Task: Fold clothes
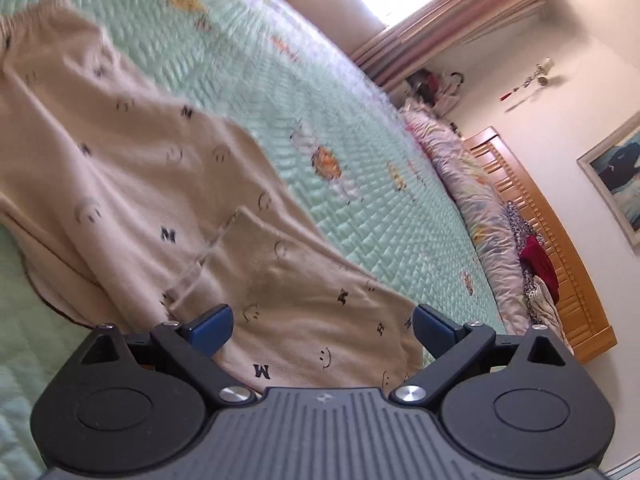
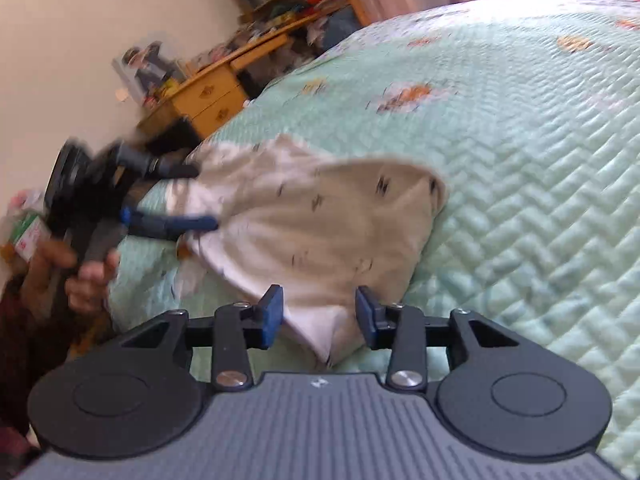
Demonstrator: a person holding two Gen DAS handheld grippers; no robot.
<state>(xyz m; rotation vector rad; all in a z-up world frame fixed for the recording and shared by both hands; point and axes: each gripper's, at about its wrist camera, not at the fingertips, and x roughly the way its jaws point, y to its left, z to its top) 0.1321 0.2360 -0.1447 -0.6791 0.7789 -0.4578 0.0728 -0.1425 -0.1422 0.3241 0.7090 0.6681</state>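
Observation:
Beige trousers (image 1: pixel 132 168) printed with small smiley faces and letters lie spread on the green quilted bed (image 1: pixel 360 184). My left gripper (image 1: pixel 324 330) is open, its blue pads wide apart just above a trouser leg end. In the right wrist view the same beige garment (image 2: pixel 320 216) lies on the quilt (image 2: pixel 520 160). My right gripper (image 2: pixel 318 316) is open with a corner of the fabric lying between its blue pads. The left gripper (image 2: pixel 188 196) shows there too, at the garment's far left end, held by a hand.
A wooden headboard (image 1: pixel 560 264) with pillows and bunched clothes (image 1: pixel 536 272) lines the bed's far side. A wooden desk and shelves (image 2: pixel 224 84) full of items stand beyond the bed's corner. The bed's edge runs below the left gripper in the right wrist view.

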